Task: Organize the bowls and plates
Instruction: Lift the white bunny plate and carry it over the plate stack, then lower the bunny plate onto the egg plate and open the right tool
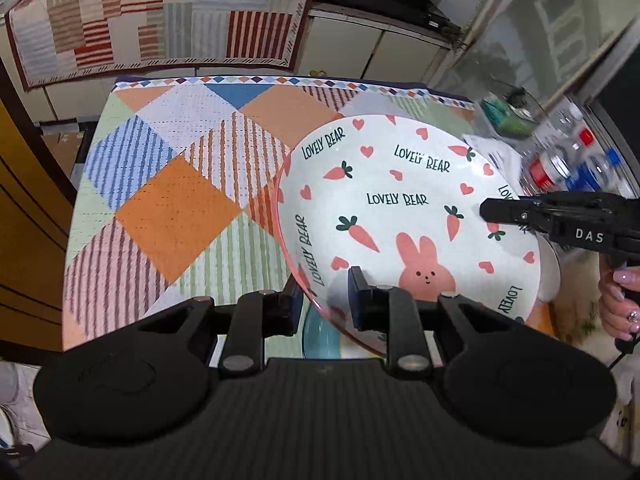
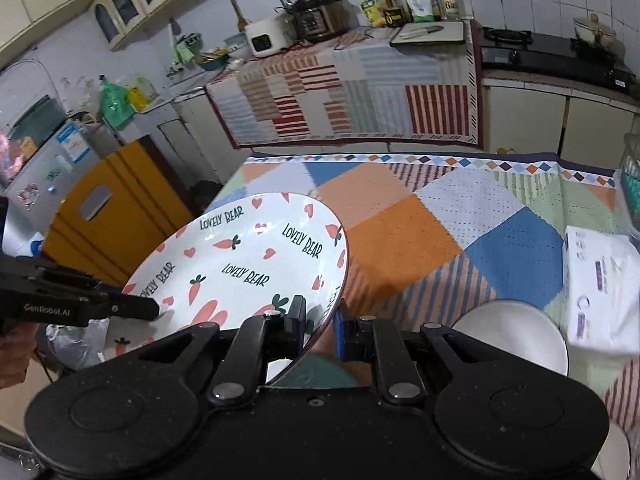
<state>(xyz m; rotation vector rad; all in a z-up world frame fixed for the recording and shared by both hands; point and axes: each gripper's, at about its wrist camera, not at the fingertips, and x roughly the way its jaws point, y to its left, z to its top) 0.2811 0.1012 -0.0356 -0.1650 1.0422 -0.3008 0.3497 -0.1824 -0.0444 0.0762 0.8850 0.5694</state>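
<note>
1. Plate (image 1: 400, 216) with pink rabbit, carrots, hearts and "LOVELY BEAR" lettering hangs tilted above the patchwork tablecloth (image 1: 176, 208), held at two spots on its rim.
2. Left gripper (image 1: 324, 300) is clamped on the plate's near edge: one finger lies under the rim, the other sits on the printed face just beside the rabbit.
3. Right gripper (image 2: 320, 320) grips the rim likewise, one finger on the decorated side, the other, blue-padded, behind the edge.
4. Seen from the left gripper, the right one reaches in from the right and meets the plate's far-right rim; a hand (image 1: 622, 300) with painted nails holds its handle.
5. Seen from the right gripper, the left one comes in from the left and pinches the plate's lower-left rim.
6. Just right of the right gripper's fingers, a plain white plate (image 2: 516, 332) rests on the cloth, and a white tissue pack (image 2: 600, 288) lies beyond it, farther right.
7. Below the left gripper's fingers, under the lifted plate, a bluish-green dish (image 1: 320, 336) peeks out.
</note>
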